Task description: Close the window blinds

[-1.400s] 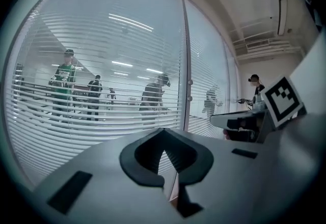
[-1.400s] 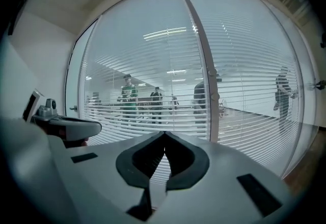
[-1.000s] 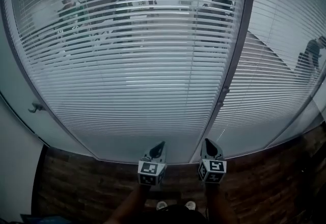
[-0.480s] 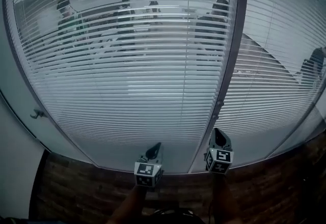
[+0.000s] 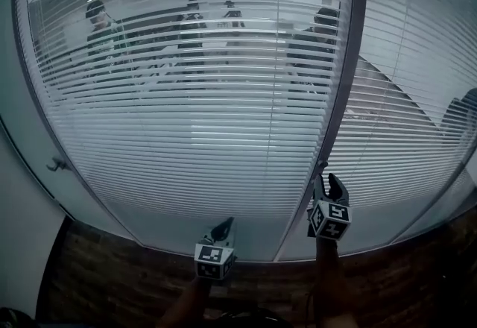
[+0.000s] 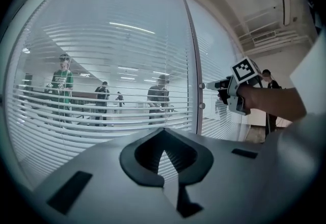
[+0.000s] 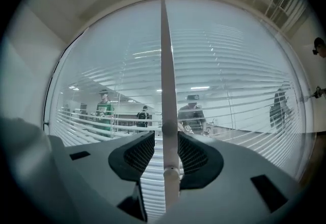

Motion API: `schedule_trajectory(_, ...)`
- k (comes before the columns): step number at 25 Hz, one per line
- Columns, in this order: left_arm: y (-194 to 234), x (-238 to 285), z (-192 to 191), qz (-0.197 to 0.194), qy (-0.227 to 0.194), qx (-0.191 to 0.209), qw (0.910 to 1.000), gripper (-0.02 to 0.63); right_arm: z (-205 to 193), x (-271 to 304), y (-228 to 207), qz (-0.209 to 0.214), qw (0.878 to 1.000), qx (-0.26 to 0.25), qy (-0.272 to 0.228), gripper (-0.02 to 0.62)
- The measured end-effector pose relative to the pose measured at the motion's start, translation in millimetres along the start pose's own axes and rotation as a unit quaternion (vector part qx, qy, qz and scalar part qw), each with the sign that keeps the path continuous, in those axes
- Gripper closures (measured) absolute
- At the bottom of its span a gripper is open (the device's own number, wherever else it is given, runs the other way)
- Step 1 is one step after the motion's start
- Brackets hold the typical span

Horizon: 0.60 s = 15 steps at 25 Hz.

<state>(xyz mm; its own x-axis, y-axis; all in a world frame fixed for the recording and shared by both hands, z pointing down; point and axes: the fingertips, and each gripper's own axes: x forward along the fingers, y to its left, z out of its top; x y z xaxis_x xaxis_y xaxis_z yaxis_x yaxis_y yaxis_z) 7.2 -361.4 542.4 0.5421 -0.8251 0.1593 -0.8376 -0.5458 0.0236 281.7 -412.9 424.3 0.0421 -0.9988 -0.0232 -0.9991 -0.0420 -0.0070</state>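
White blinds [image 5: 186, 118], two panels; right claw [image 5: 328, 182] just opening, one post [image 5: 340, 95] between.

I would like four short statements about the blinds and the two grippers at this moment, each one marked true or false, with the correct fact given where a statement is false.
1. The slats are tilted open, so people show behind them. True.
2. The left gripper has its jaws together, with nothing between them. True.
3. The right gripper is shut. False: its jaws stand apart and have just been opening. The frame post shows between them, but the pads do not press on it.
4. In the head view, the left gripper is held higher than the right gripper. False: the right gripper is higher, beside the frame post.
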Motion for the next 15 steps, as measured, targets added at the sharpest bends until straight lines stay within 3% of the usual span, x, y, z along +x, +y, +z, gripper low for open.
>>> schedule_trajectory(11,-19,-8,-9,-0.007,0.014,0.001,0.9999,0.611,9,28,-2,0.023,0.999,0.037,0.025,0.445)
schedule_trajectory(15,-26,-8,-16,-0.013,0.000,0.005,0.9999,0.611,5,35,-7,0.016,0.999,0.031,0.025,0.446)
